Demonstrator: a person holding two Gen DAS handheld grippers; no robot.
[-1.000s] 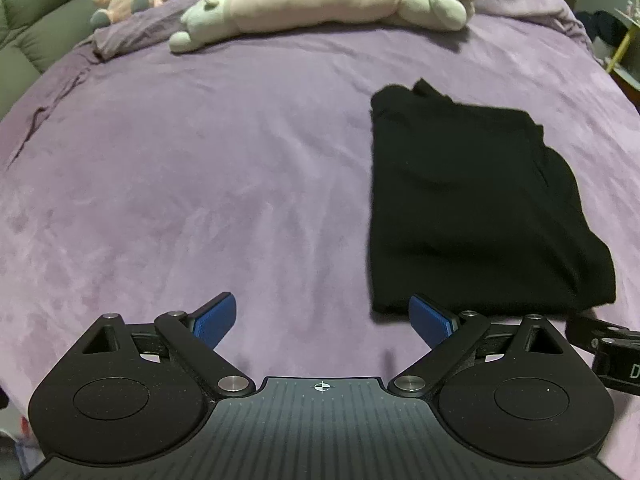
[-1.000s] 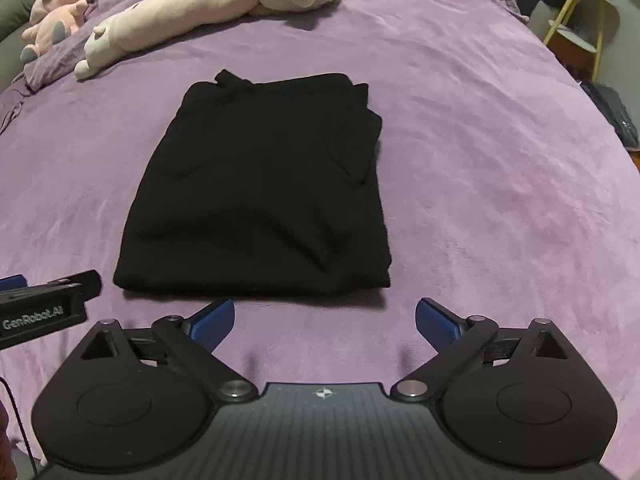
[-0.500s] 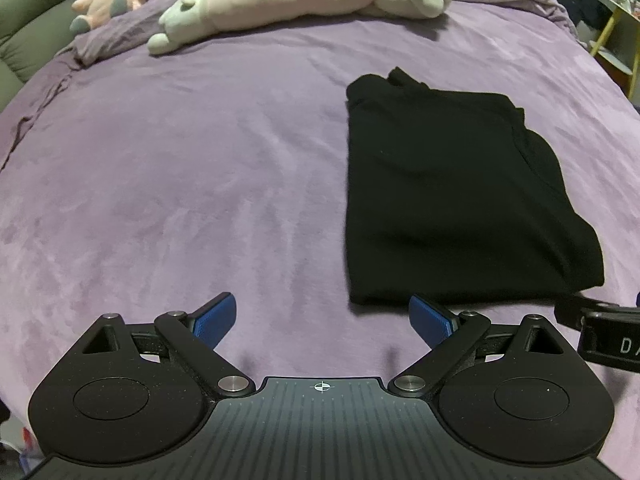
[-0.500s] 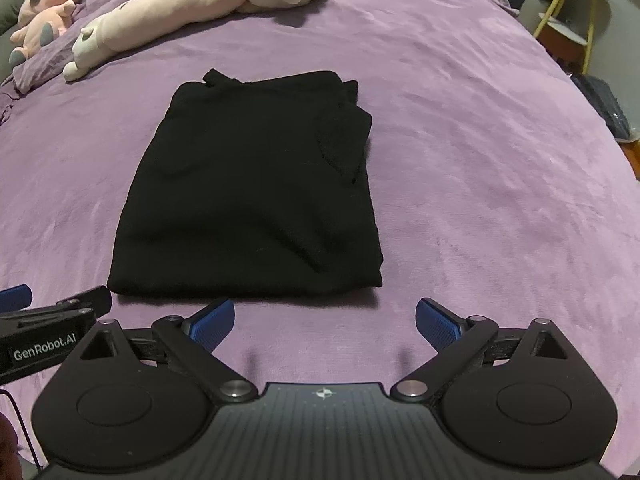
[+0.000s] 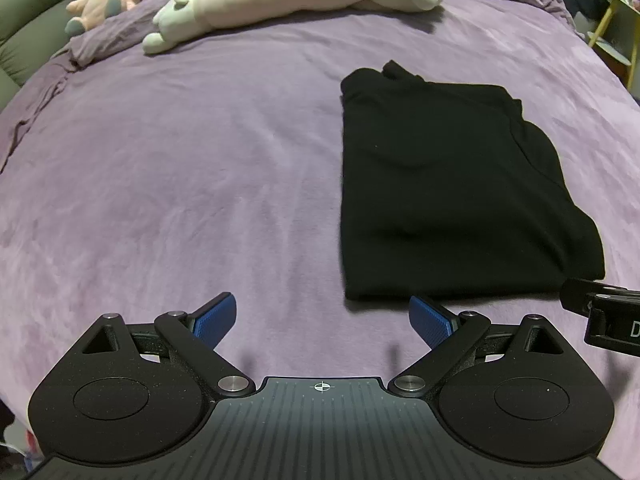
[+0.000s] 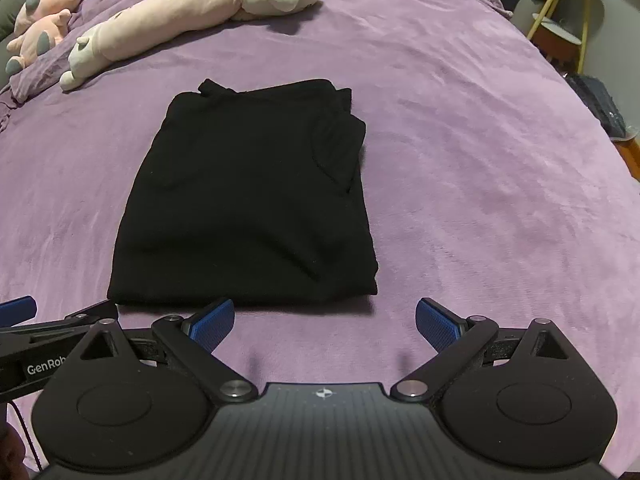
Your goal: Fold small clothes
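On the purple bedspread [image 6: 460, 152] the folded black garment [image 6: 248, 208] lies long axis away, just ahead of the right gripper [image 6: 325, 322] and ahead-right of the left gripper [image 5: 322, 320], both spread wide and empty, right nearer.

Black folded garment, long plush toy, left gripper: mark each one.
Black folded garment [image 6: 248, 200], right wrist view, middle of top layer.
Long plush toy [image 6: 176, 12], right wrist view, pink body.
Left gripper [image 5: 322, 320], left wrist view, between open fingertips.
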